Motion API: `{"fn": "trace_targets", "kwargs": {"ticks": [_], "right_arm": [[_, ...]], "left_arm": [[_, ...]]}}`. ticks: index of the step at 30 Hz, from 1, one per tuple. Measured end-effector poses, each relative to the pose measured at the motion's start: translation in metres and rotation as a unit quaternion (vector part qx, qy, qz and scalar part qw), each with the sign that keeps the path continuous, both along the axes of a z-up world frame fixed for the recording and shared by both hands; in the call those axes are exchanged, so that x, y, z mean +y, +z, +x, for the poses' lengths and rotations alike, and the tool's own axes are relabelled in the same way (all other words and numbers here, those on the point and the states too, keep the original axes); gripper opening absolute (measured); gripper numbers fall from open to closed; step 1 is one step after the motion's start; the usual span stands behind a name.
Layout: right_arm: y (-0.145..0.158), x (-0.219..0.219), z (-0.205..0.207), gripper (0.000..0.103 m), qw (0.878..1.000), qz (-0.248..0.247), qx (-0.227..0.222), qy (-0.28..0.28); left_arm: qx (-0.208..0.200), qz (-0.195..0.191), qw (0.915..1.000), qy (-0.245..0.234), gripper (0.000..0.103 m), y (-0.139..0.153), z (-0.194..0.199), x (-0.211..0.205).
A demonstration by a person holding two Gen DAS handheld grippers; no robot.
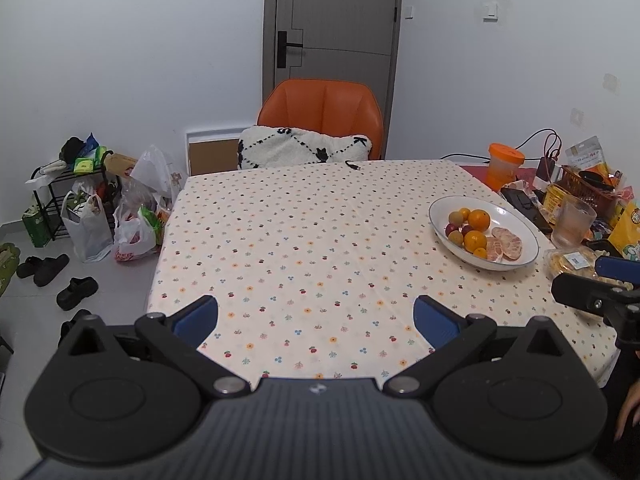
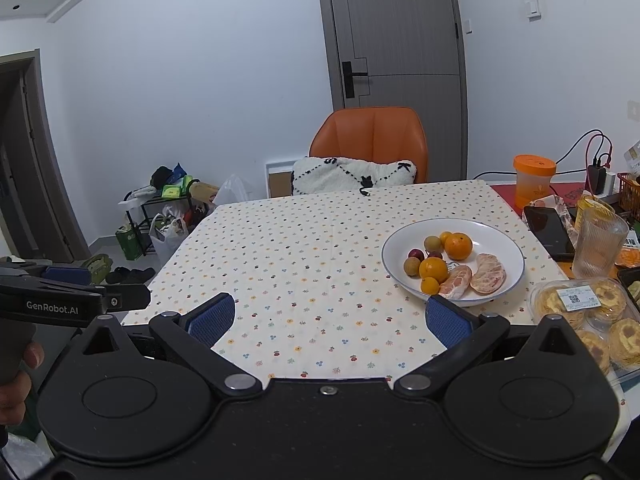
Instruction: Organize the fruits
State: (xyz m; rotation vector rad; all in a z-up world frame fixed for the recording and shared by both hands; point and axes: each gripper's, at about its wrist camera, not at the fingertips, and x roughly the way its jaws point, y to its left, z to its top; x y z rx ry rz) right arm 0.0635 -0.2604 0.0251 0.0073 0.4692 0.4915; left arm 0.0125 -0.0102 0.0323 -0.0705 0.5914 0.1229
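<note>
A white plate (image 1: pixel 516 216) (image 2: pixel 496 236) on the right of the dotted tablecloth holds oranges (image 1: pixel 479 219) (image 2: pixel 458 245), small brown and purple fruits (image 2: pixel 432 243) and peeled citrus pieces (image 1: pixel 507 242) (image 2: pixel 488 273). My left gripper (image 1: pixel 316 318) hovers open over the near middle of the cloth, well left of the plate, with nothing between its blue pads. Just short of the plate's near rim, my right gripper (image 2: pixel 330 320) also stands open and empty. Each gripper shows at the edge of the other's view: the right gripper (image 1: pixel 600 284) and the left gripper (image 2: pixel 80 296).
An orange chair (image 1: pixel 320 112) with a white cushion stands at the table's far side. Along the right edge sit an orange cup (image 2: pixel 534 180), a ribbed glass (image 2: pixel 598 242), a phone (image 2: pixel 548 232) and a box of pastries (image 2: pixel 588 320). Bags, a rack and shoes crowd the floor (image 1: pixel 24 312) at left.
</note>
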Motion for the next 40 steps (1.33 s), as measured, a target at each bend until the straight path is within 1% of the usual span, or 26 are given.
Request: {"fn": "trace_targets", "kwargs": {"ticks": [40], "right_arm": [[-0.0046,0.0,0.0006,0.103,1.0,-0.002,0.004,0.001]], "left_arm": [[0.003,-0.003,1.0,-0.004,0.103,-0.0049,0.0012,-0.0011]]}}
